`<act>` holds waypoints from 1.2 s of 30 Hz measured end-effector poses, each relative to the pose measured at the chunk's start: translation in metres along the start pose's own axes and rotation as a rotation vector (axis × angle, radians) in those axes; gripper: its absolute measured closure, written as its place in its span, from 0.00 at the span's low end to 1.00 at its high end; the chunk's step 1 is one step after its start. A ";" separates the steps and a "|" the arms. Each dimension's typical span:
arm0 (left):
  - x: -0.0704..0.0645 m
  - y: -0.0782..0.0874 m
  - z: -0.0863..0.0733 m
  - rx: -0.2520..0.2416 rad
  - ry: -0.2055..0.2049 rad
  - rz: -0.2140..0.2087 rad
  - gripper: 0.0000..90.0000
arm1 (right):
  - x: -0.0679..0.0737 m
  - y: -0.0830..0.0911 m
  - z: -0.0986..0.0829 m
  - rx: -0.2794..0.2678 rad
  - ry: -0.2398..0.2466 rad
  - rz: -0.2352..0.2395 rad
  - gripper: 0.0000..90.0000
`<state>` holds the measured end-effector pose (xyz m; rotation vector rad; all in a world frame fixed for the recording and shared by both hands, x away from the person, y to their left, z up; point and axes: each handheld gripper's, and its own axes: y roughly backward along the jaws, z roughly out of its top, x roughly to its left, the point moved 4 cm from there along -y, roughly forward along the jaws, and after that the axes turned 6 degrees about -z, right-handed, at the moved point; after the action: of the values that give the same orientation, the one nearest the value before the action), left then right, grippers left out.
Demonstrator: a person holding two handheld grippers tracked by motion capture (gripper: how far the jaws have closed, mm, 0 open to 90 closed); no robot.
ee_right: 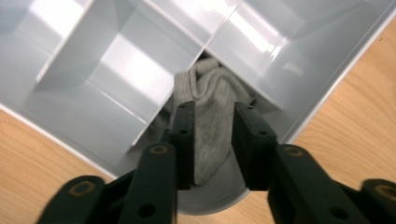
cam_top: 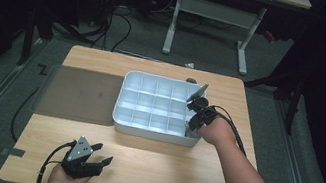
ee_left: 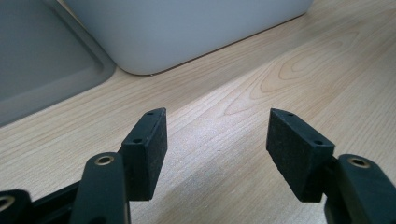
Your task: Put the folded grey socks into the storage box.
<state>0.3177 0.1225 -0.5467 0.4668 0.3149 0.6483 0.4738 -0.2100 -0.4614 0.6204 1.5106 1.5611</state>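
A white tray [cam_top: 153,134] divided into several compartments sits on the wooden table [cam_top: 162,172], right of centre. My right gripper [cam_top: 191,127] reaches into the tray's near right corner. In the right gripper view its jaws [ee_right: 213,126] are shut on a grey sock [ee_right: 210,88], whose far end lies bunched in the corner compartment of the tray [ee_right: 116,60]. My left gripper [cam_top: 103,154] rests near the table's front left, open, pointing toward the tray. Nothing lies between its pads [ee_left: 149,144], just bare wood, with the tray's rounded corner [ee_left: 187,28] beyond.
A flat grey mat [cam_top: 79,94] lies left of the tray, touching its side; its edge [ee_left: 42,60] is at upper left in the left gripper view. A white-legged desk [cam_top: 216,9] and floor cables [cam_top: 121,28] stand beyond the table.
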 end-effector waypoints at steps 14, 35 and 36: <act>0.002 0.000 -0.001 0.004 0.001 0.005 0.43 | 0.010 -0.037 0.011 0.093 0.019 -0.040 1.00; -0.001 -0.002 -0.002 0.015 -0.005 0.003 0.43 | 0.013 -0.023 -0.018 0.136 -0.015 -0.001 0.96; -0.001 -0.002 -0.002 0.014 -0.004 0.004 0.43 | 0.014 -0.026 -0.019 0.148 -0.030 0.007 0.97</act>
<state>0.3175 0.1211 -0.5496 0.4820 0.3148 0.6492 0.4573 -0.2110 -0.4920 0.7303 1.6127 1.4476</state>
